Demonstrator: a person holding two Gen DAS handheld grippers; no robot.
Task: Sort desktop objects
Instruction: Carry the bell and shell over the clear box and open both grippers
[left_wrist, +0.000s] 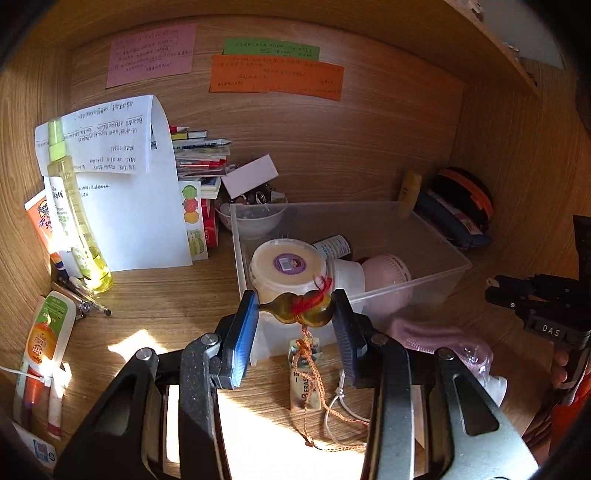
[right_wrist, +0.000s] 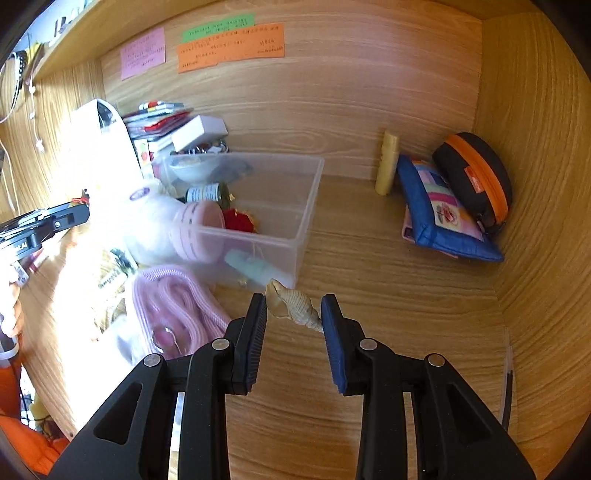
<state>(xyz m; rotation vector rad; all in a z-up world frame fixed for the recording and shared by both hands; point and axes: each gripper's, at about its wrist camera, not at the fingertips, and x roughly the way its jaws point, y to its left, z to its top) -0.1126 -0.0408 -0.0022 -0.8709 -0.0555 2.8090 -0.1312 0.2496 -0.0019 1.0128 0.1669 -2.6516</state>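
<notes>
Gourd charm (left_wrist: 300, 309), tassel (left_wrist: 314, 373) partly hidden

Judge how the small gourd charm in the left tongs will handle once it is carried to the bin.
The gourd charm looks hard and glossy, gripped end to end by the left tongs, so it may slip or pivot. Its orange cord hangs limp toward the eraser and could snag. It seems light.

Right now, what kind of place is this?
Probably a home or dorm study desk: a wood-grain desk alcove, pink, green and orange handwritten paper notes stuck to its back wall, and a clear plastic storage bin holding toiletries.
</notes>
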